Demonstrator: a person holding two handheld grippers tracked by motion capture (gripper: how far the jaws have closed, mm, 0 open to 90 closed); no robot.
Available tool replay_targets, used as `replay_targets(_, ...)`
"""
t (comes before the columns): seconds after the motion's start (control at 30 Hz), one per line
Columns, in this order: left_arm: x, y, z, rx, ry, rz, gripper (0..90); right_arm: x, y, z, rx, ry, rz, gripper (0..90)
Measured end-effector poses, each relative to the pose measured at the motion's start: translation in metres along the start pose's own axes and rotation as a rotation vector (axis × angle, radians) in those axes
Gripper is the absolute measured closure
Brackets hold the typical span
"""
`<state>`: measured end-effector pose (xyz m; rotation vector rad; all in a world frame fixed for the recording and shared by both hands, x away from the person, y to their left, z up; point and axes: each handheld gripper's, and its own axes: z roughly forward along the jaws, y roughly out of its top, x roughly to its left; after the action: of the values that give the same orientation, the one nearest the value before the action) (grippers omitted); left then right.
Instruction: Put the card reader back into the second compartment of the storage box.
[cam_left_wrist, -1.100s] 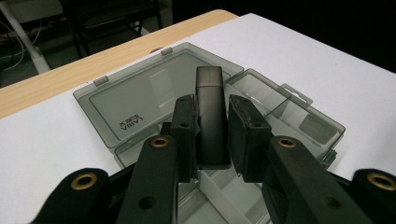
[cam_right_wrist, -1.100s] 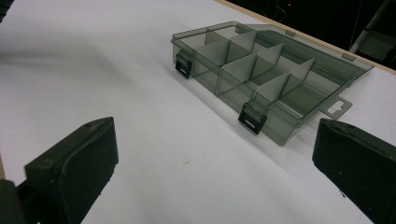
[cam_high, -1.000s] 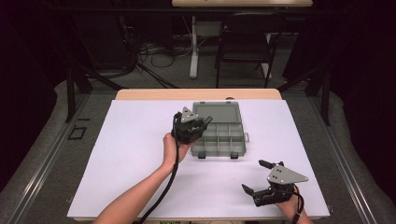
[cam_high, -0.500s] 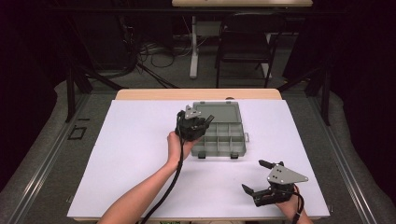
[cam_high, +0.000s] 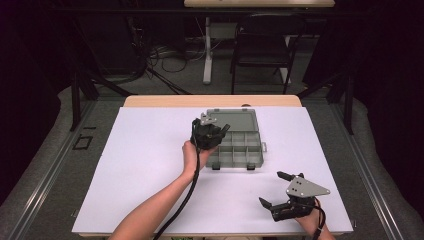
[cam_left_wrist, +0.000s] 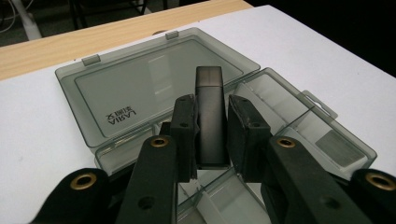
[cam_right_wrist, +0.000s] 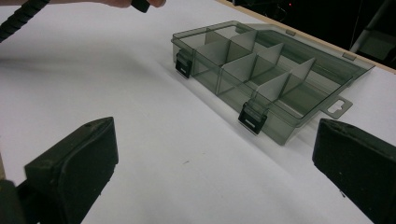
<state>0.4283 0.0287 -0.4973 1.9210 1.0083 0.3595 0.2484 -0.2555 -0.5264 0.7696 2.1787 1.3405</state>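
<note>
Two grippers on the table. Left gripper (cam_high: 209, 131) is clenched on a small dark rectangular block (cam_left_wrist: 209, 116), held upright between the pads and poking out past the fingertips. Right gripper (cam_high: 280, 190) rests near the right front corner of the sheet, jaws released and wide apart, nothing between them.

Change over the last second: the left hand (cam_high: 192, 154) has crept forward and slightly down, so the block now hangs over the left end of the organiser box (cam_high: 245, 150), above its near-left compartments and just in front of the lid (cam_left_wrist: 154, 81). Right gripper has not shifted. Grip on the block unchanged.

Reading: the carry looks nearly finished; next would be to pick a compartment, lower the block in and let go. Which compartment is meant cannot be told. Dividers (cam_right_wrist: 243, 58) stand close together, so a tilted block could catch on one.

Box: smoke-grey translucent plastic, lid laid flat open toward the far side, two black latches (cam_right_wrist: 252, 119) on the near wall, compartments apparently empty.

Surface: white sheet (cam_high: 145, 165) over a wooden table, its bare edge (cam_high: 165, 101) showing at the far side. Room dark; a chair (cam_high: 262, 47), a table leg and loose cables on the floor beyond.
</note>
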Motion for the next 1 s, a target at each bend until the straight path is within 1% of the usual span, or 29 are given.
replay_targets(0.03, 0.001, -0.001, 0.001, 0.005, -0.005, -0.010, 73.4, 0.000, 0.000, 0.000, 0.000, 0.000, 0.000, 0.0)
replay_targets(0.13, 0.001, -0.002, 0.004, 0.010, -0.002, -0.010, 73.4, 0.000, 0.000, 0.000, 0.002, 0.001, 0.003, 0.0)
replay_targets(0.23, 0.001, -0.002, 0.006, 0.021, 0.001, -0.002, 73.4, 0.000, 0.000, 0.000, 0.002, 0.002, 0.003, 0.0)
replay_targets(0.3, 0.000, -0.001, 0.008, 0.031, 0.004, 0.013, 73.4, 0.000, 0.000, 0.000, 0.000, 0.001, 0.002, 0.0)
replay_targets(0.43, -0.002, -0.001, 0.010, 0.040, 0.005, 0.017, 73.4, -0.001, 0.000, 0.000, 0.002, 0.001, 0.003, 0.0)
replay_targets(0.47, -0.001, -0.001, 0.011, 0.038, 0.000, 0.009, 73.4, 0.000, 0.000, 0.000, 0.001, 0.001, 0.003, 0.0)
replay_targets(0.67, -0.001, -0.001, 0.015, 0.057, 0.000, 0.006, 73.3, 0.000, 0.000, 0.000, 0.000, 0.000, 0.002, 0.0)
replay_targets(0.77, 0.000, -0.002, 0.017, 0.066, 0.007, 0.005, 73.3, 0.000, 0.000, 0.000, 0.002, 0.000, 0.003, 0.0)
replay_targets(0.83, 0.000, -0.002, 0.019, 0.064, 0.006, -0.007, 73.3, 0.000, 0.000, 0.000, 0.001, 0.000, 0.002, 0.0)
replay_targets(0.93, 0.001, -0.003, 0.019, 0.074, -0.004, -0.029, 73.3, 0.000, 0.000, 0.000, 0.003, 0.000, 0.003, 0.0)
replay_targets(1.0, 0.002, -0.003, 0.020, 0.077, -0.003, -0.027, 73.3, 0.000, 0.000, 0.000, 0.005, -0.001, 0.006, 0.0)
